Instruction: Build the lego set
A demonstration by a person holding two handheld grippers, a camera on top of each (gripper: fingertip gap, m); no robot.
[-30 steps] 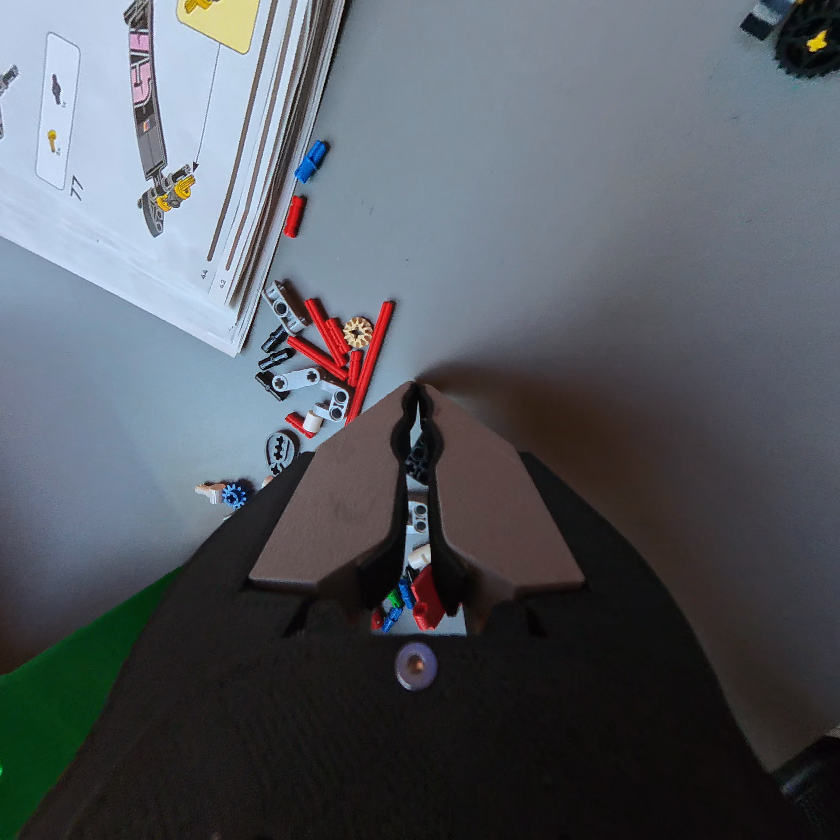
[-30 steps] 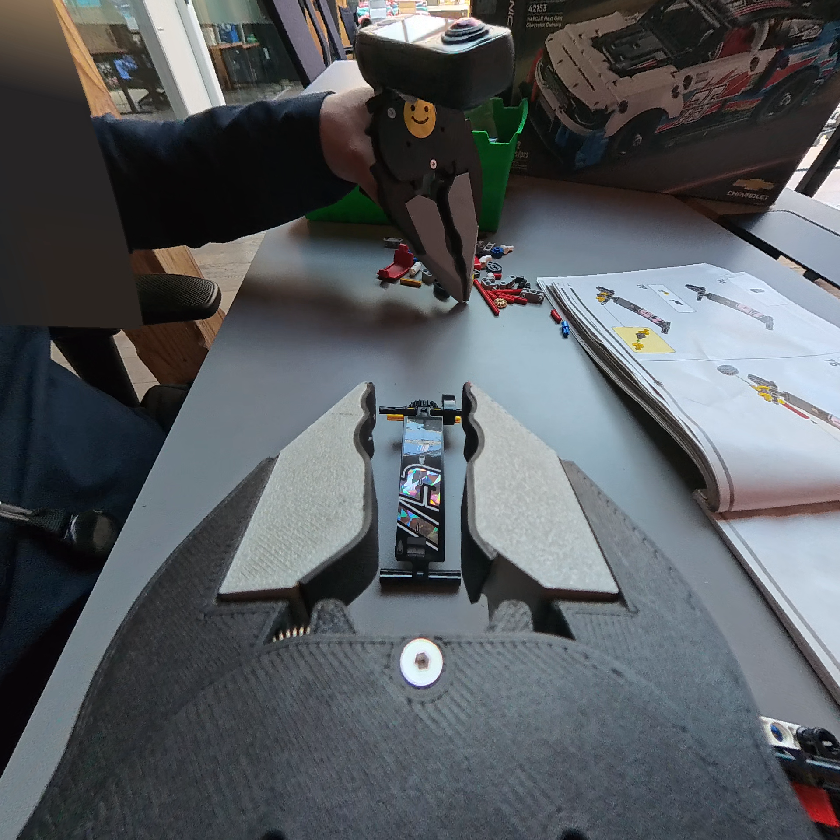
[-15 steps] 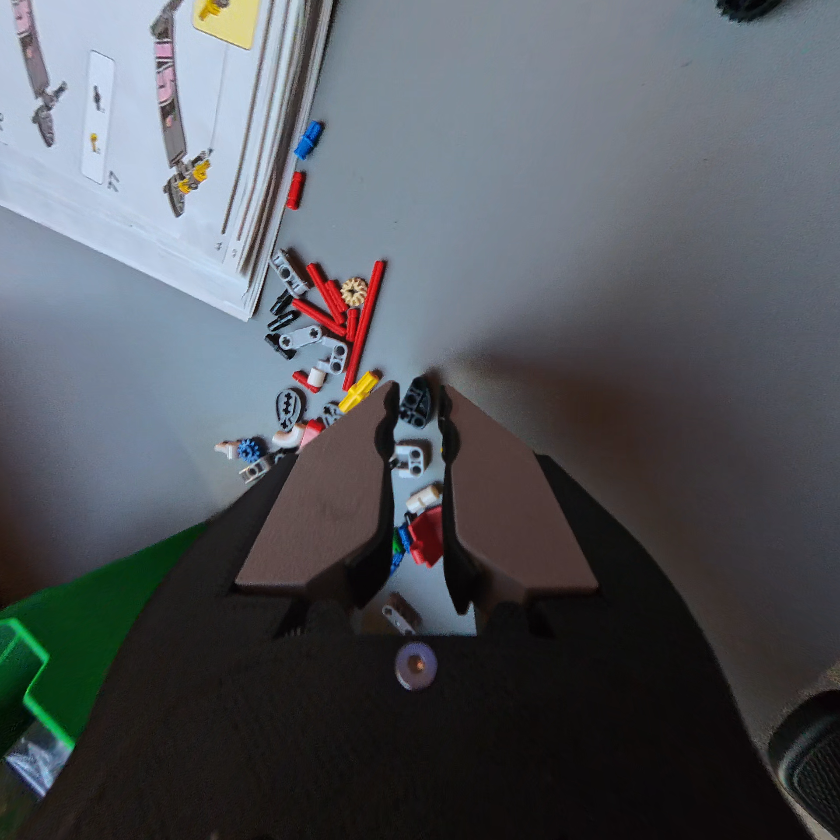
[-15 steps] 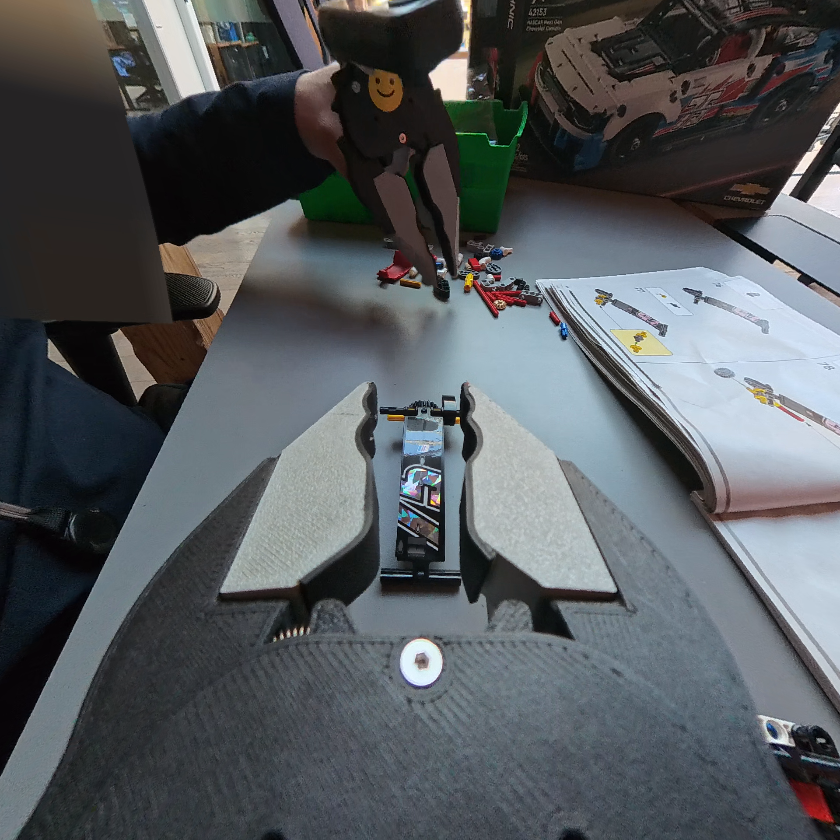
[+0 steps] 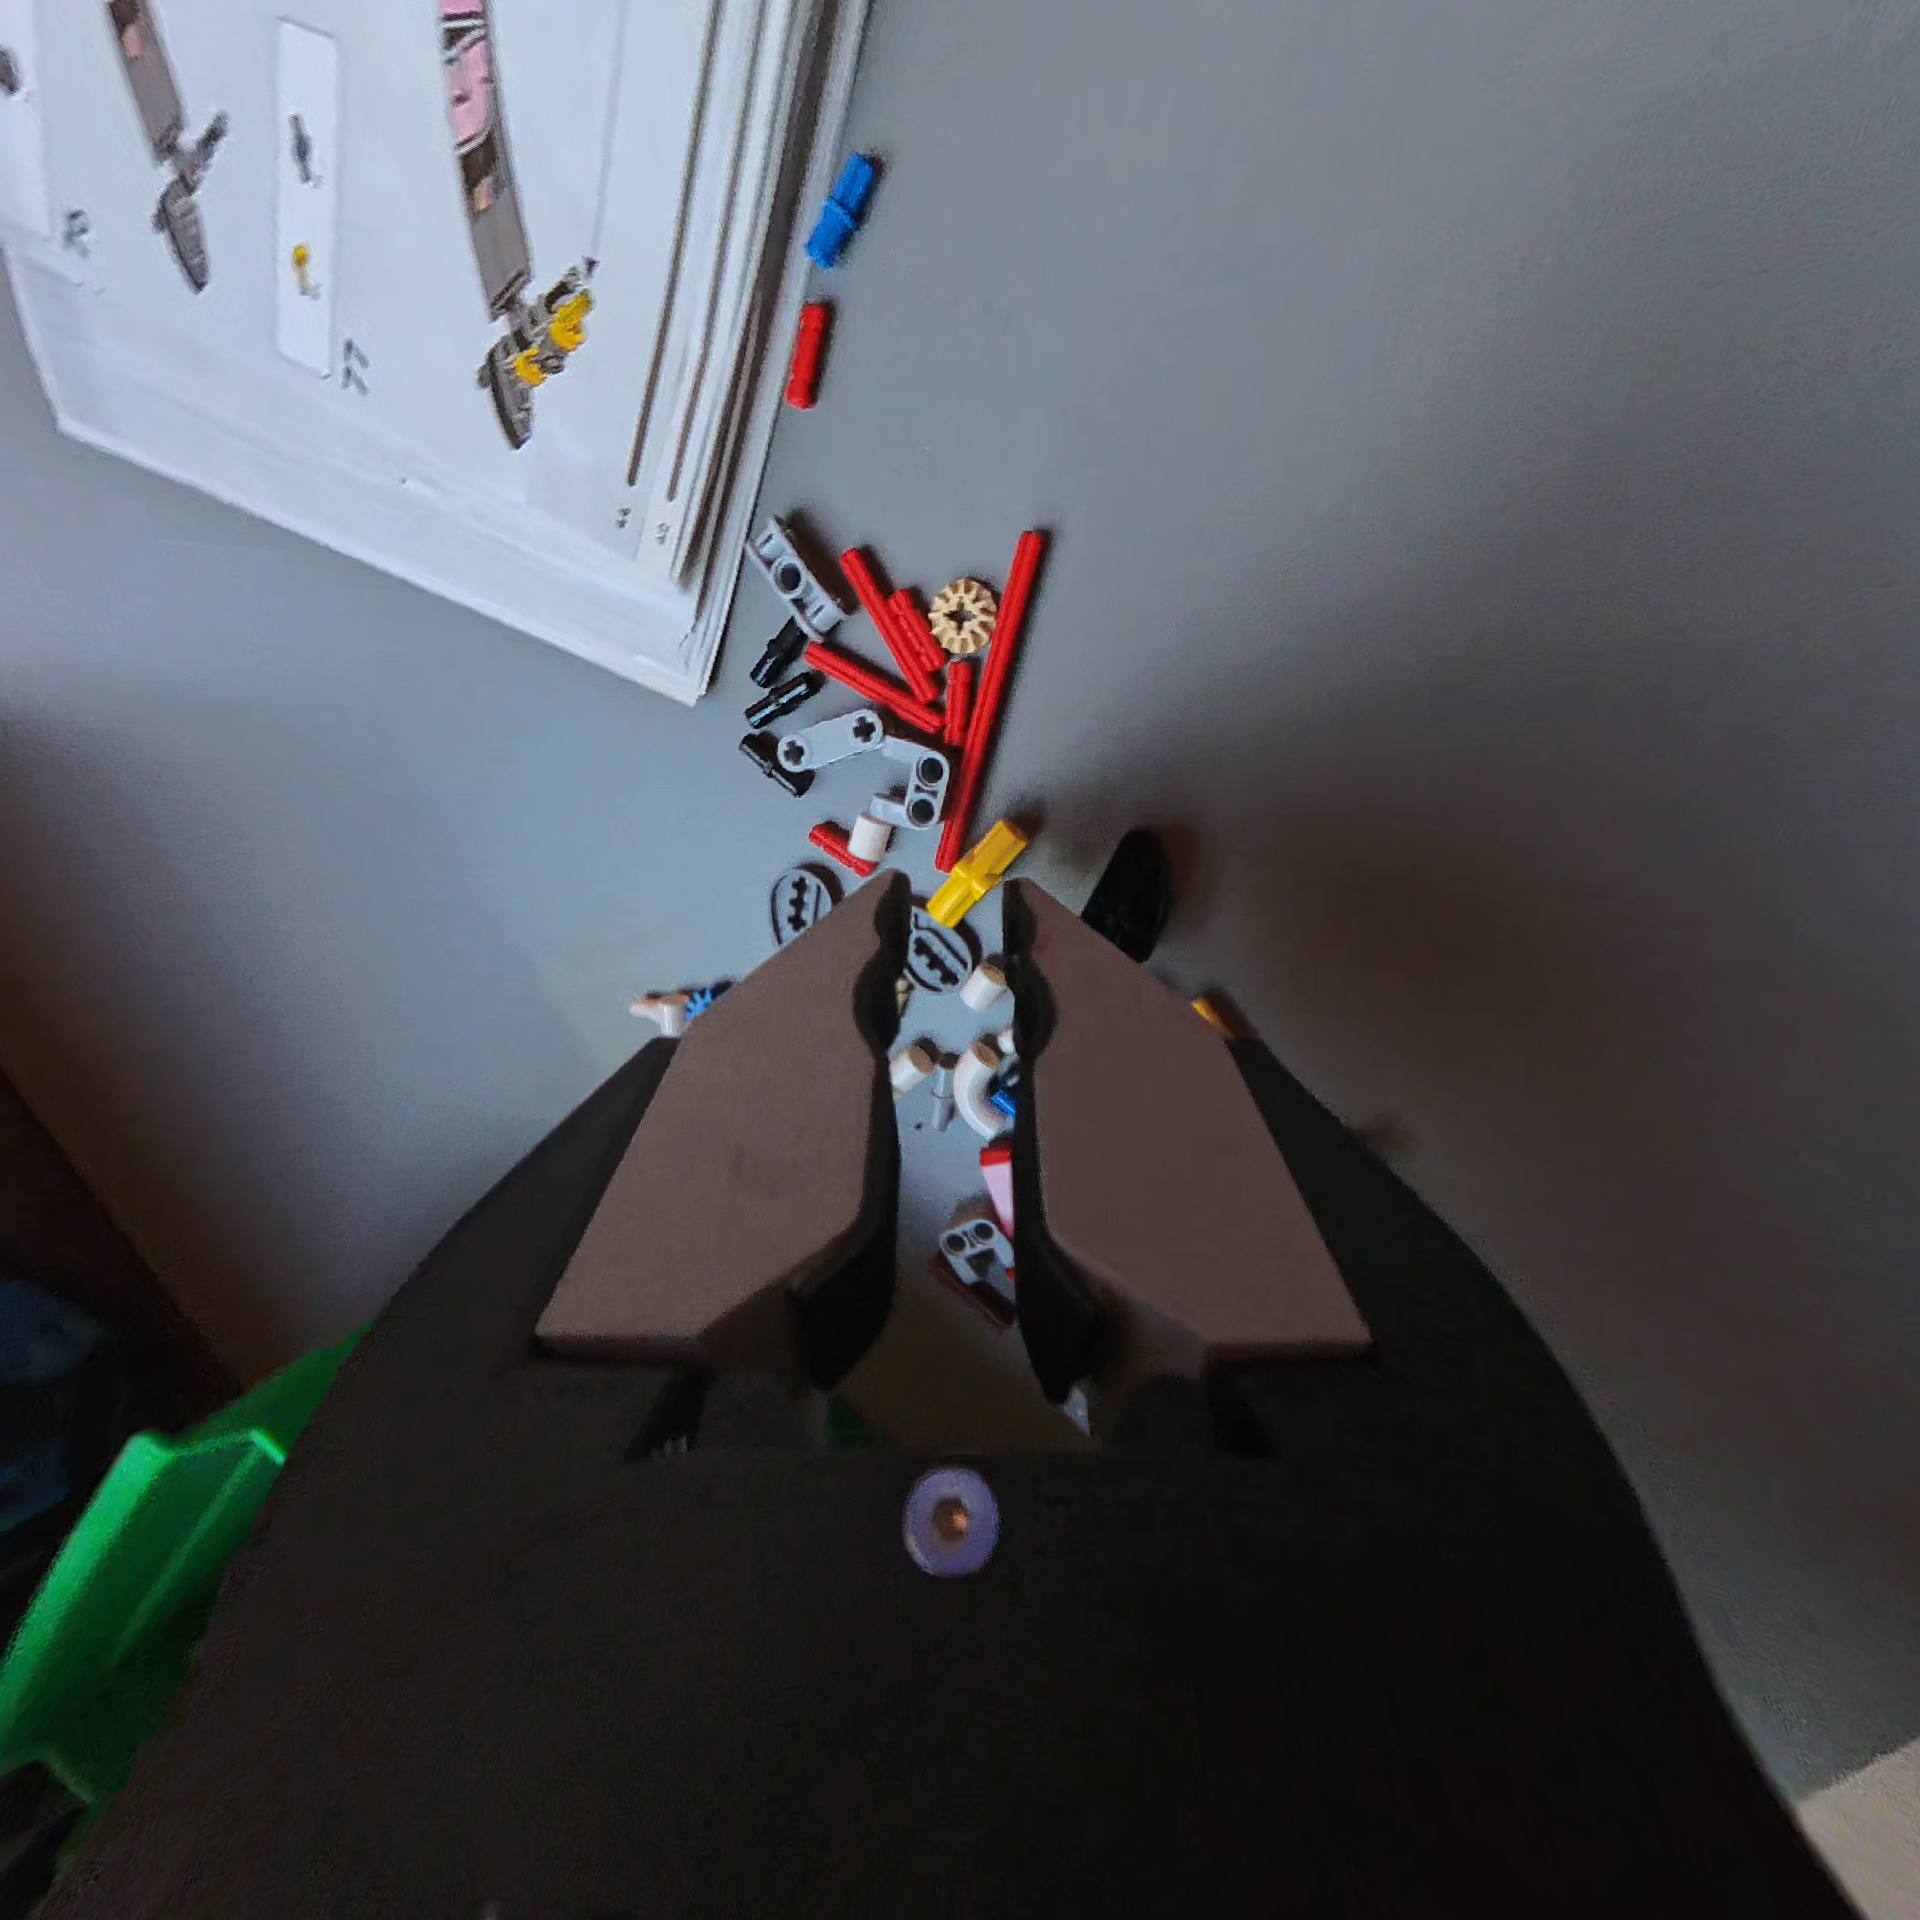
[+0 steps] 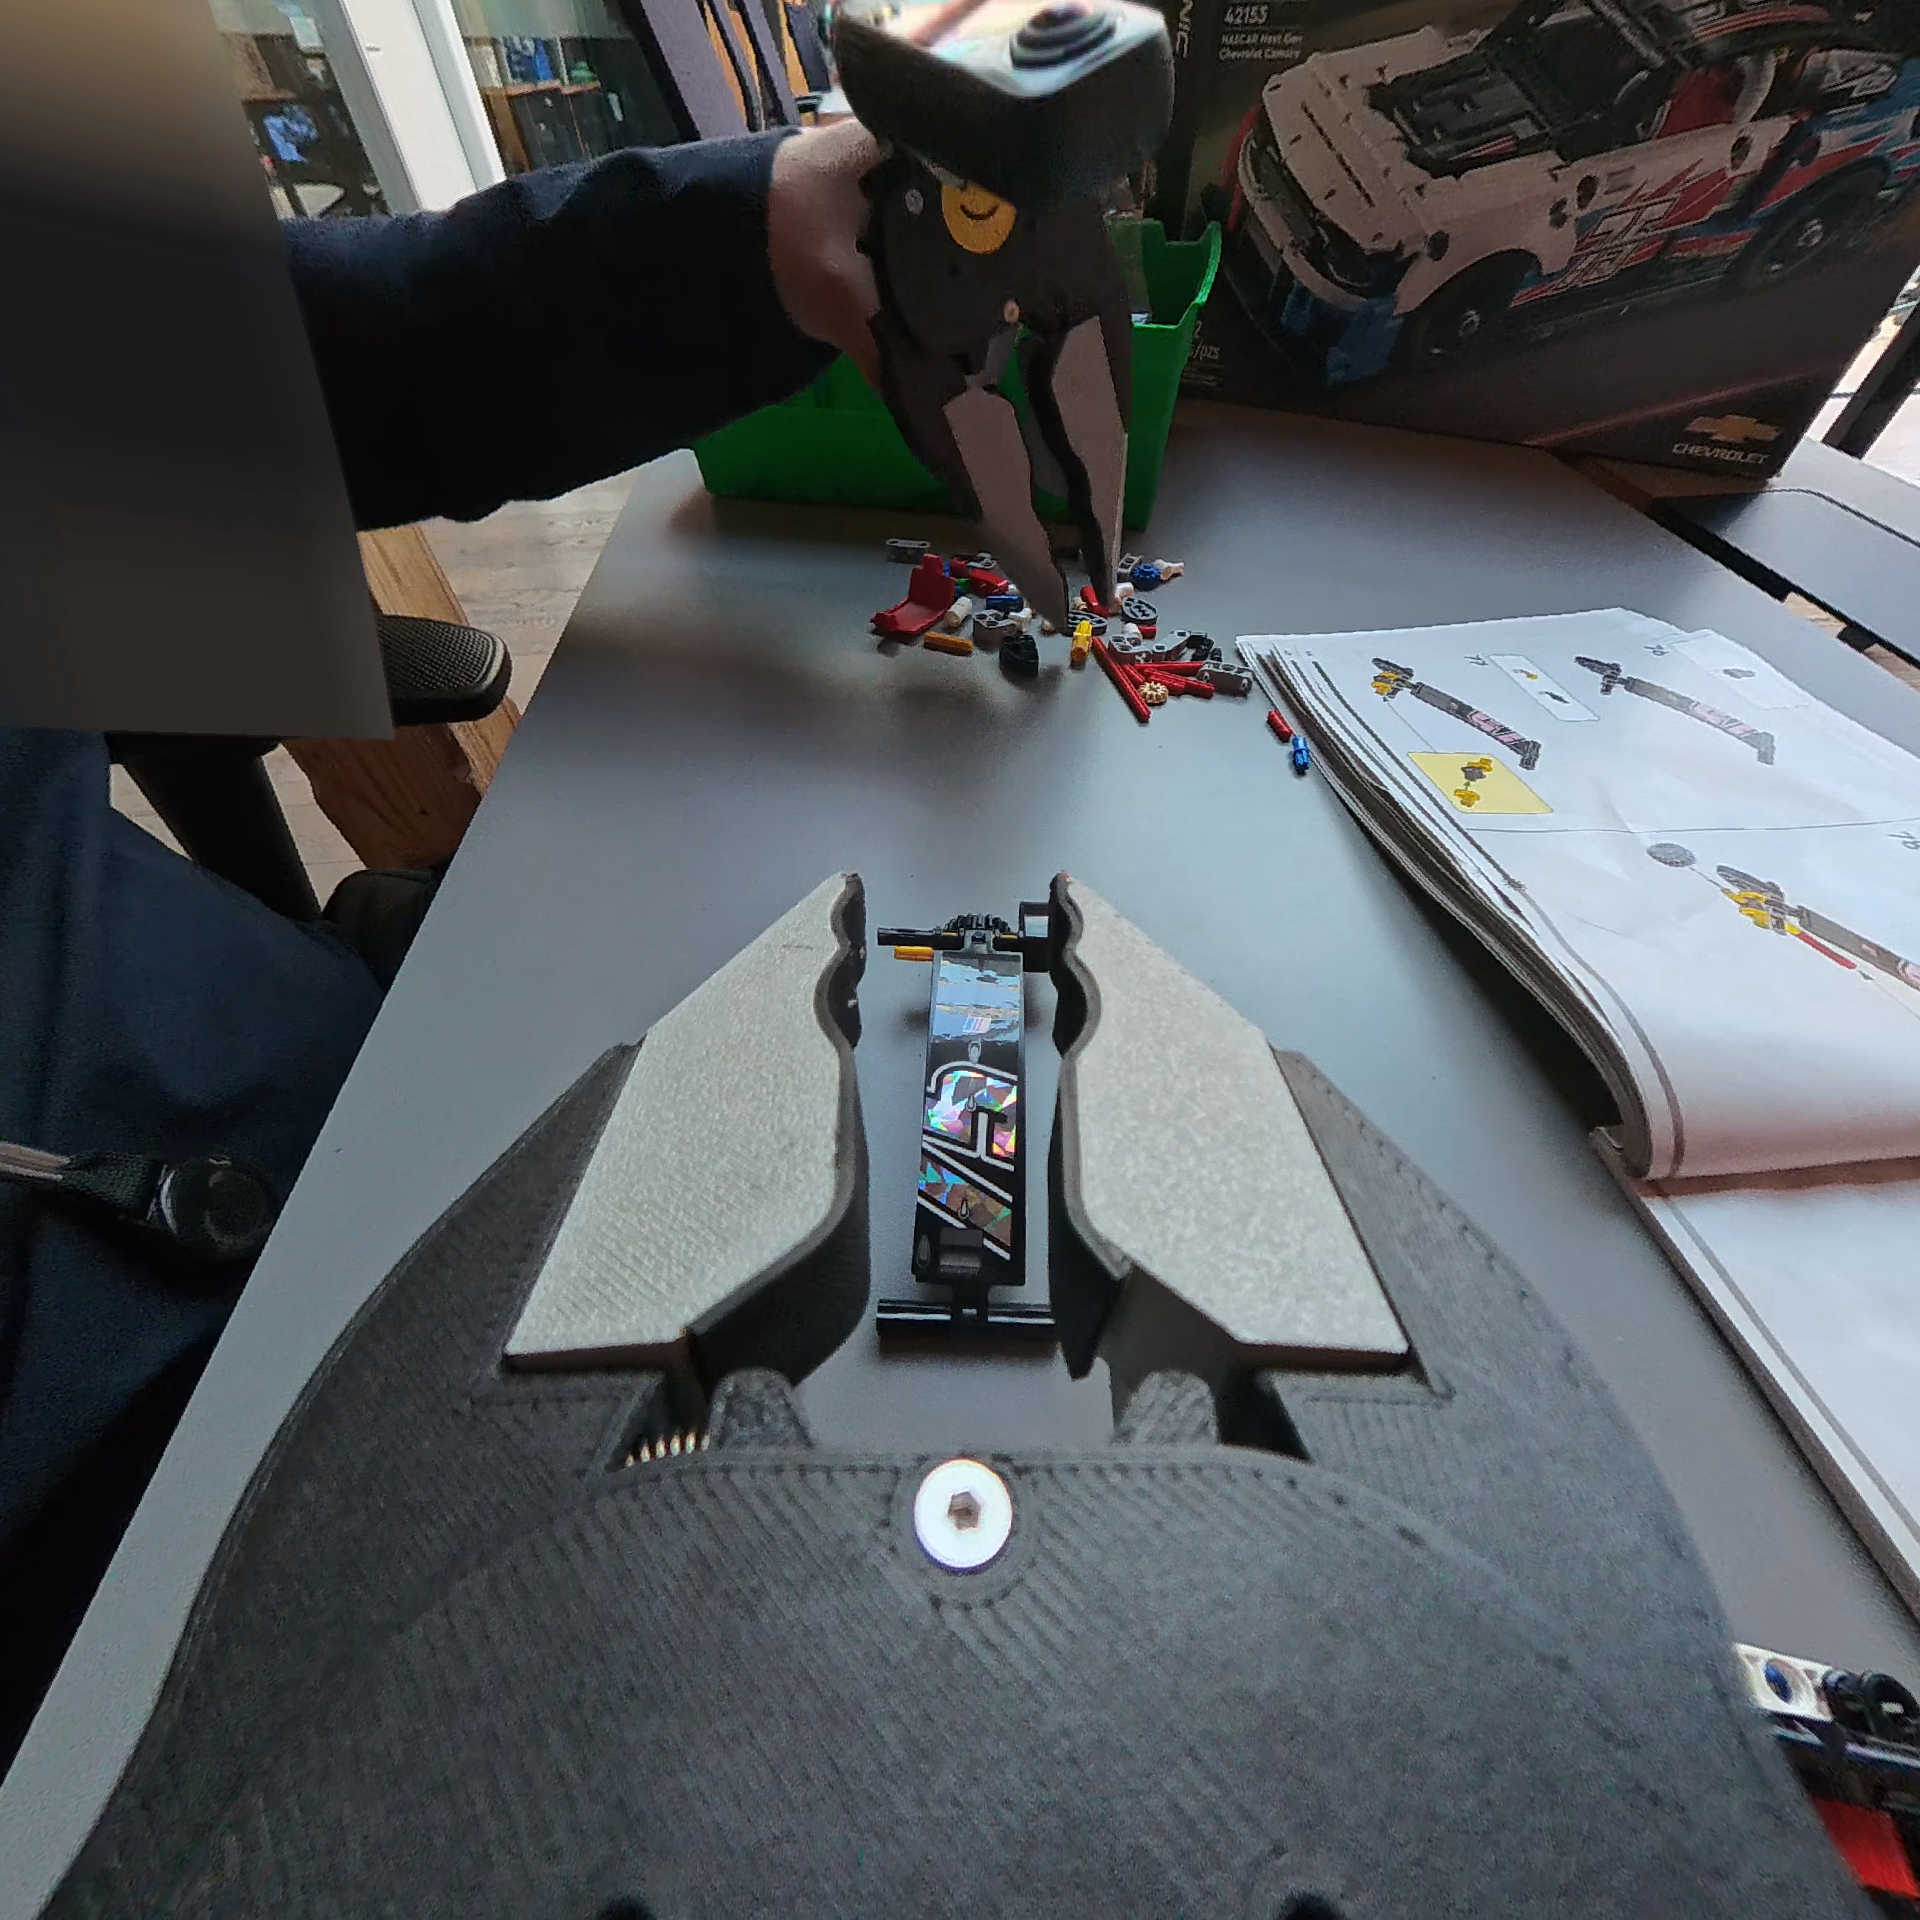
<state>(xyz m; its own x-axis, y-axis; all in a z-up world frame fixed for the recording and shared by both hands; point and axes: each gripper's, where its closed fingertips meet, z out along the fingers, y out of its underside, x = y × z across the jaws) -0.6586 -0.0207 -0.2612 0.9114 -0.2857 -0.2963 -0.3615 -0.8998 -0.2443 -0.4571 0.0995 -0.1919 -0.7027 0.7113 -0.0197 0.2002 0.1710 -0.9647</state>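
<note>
Left wrist view looks down on the left gripper [image 5: 951, 904], its jaws slightly apart and gripping nothing, poised over a scatter of small building-toy parts on a grey table [image 5: 1455, 520]. A yellow connector [image 5: 977, 871] lies just ahead of the tips, its long axis slanting forward and to the right; a grey oval piece [image 5: 940, 954] and a white stub [image 5: 985, 985] sit on the table in the gap behind the tips, with no pad pressing on them. A black curved piece [image 5: 1127, 894] lies just right of the right finger, red axles [image 5: 987, 707] farther ahead, and a booklet [image 5: 364, 312] ahead to the left. Right wrist view shows the right gripper [image 6: 956, 914] well apart from the pile, jaws open around a long black panel [image 6: 971, 1122] that runs lengthwise between the fingers; the crossbar at its far end appears to touch the right finger while the left stands clear. The left gripper is the nearer to the loose parts.
</note>
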